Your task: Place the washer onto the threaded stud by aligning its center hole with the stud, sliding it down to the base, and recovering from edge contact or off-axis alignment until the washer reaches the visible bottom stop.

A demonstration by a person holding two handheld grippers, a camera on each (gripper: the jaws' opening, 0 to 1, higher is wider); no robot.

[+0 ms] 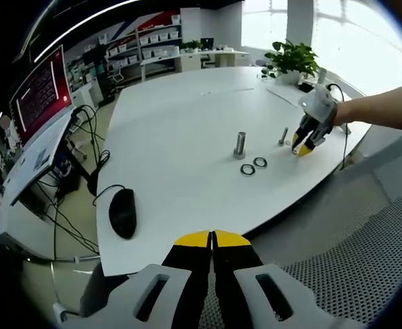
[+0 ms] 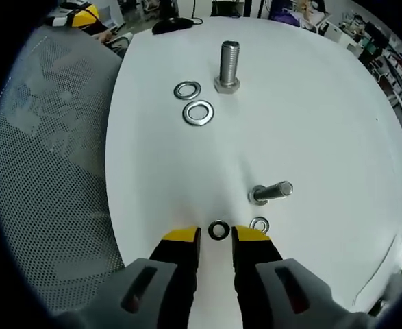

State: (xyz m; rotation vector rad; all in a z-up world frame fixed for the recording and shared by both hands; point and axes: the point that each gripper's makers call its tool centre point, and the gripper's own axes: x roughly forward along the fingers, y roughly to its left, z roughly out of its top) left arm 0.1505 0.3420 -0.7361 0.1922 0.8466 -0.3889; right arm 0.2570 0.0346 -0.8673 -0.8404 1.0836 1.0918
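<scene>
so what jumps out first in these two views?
In the right gripper view, the right gripper has its yellow-tipped jaws open around a small dark washer flat on the white table, beside a small stud. Farther across stands a large upright bolt with two bigger washers next to it. In the left gripper view, the left gripper hangs shut off the table's near edge, by a black mouse.

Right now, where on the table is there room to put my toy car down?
The bare white stretch between the big bolt with its two washers and the small bolt is free. It is crowded near the right claw, around the small washers.
</scene>
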